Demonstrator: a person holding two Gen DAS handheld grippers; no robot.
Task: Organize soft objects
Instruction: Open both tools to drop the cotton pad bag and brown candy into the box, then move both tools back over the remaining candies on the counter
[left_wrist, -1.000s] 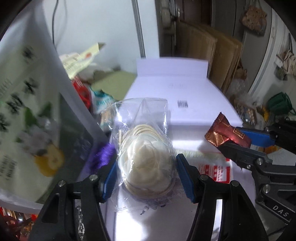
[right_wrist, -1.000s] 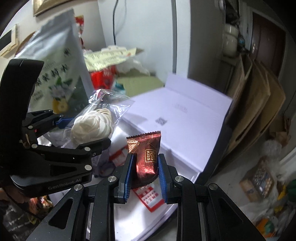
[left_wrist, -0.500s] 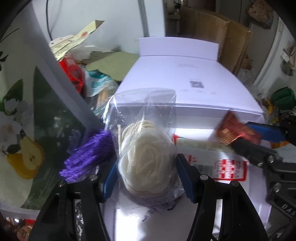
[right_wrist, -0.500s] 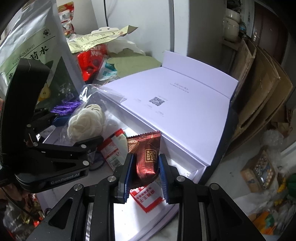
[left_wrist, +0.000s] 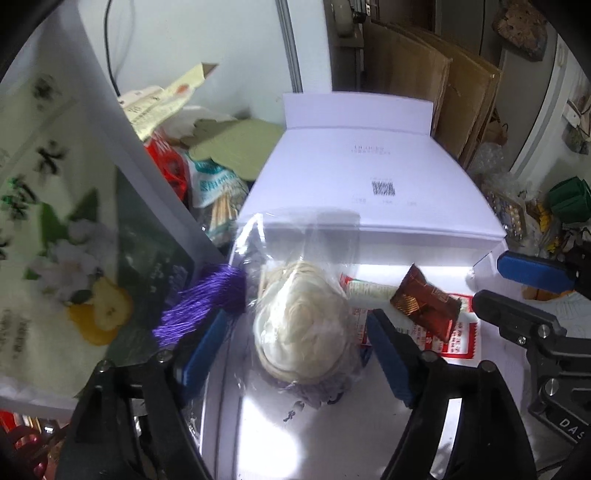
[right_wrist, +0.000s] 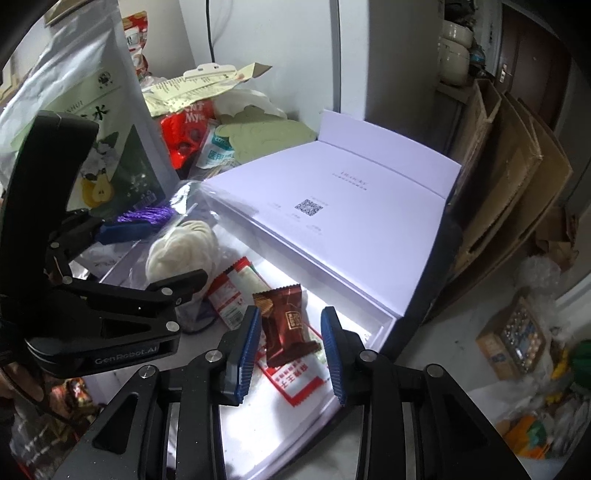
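Box (right_wrist: 373, 236), one, white, lies open with four soft things inside: one clear bag of white coils (left_wrist: 303, 325), two red-and-white sachets (right_wrist: 236, 291), one brown candy (right_wrist: 290, 325). Left tongs (left_wrist: 295, 347) are opening, spread beside the bag. Right tongs (right_wrist: 290, 345) are opening around the candy, pads apart from it.
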